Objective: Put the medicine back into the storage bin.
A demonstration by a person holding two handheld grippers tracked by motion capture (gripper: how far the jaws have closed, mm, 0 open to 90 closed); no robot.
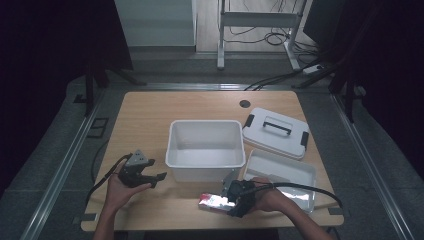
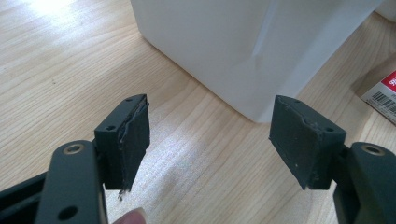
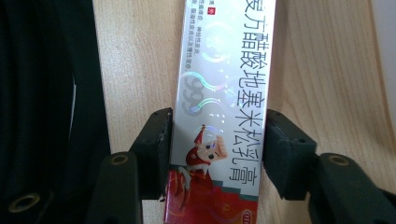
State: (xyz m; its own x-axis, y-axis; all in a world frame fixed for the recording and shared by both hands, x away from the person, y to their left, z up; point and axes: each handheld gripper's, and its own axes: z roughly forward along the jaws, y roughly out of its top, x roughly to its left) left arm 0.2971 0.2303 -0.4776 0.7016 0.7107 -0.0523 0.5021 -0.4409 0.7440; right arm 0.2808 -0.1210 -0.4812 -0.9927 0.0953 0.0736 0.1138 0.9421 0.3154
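Box: silver carton [image 3: 219,93] flat on table [image 1: 150,115], long axis running straight out between the jaws.
Right gripper [image 3: 217,154]: straddles carton; contact unclear.
Left gripper [image 2: 210,135]: agape, empty.

Open white plastic bin [image 1: 204,150] blocking mid-table, white handled lid [image 1: 275,132] and shallow white tray [image 1: 280,172] crowding right, bare wooden tabletop [image 1: 145,115] free left and far
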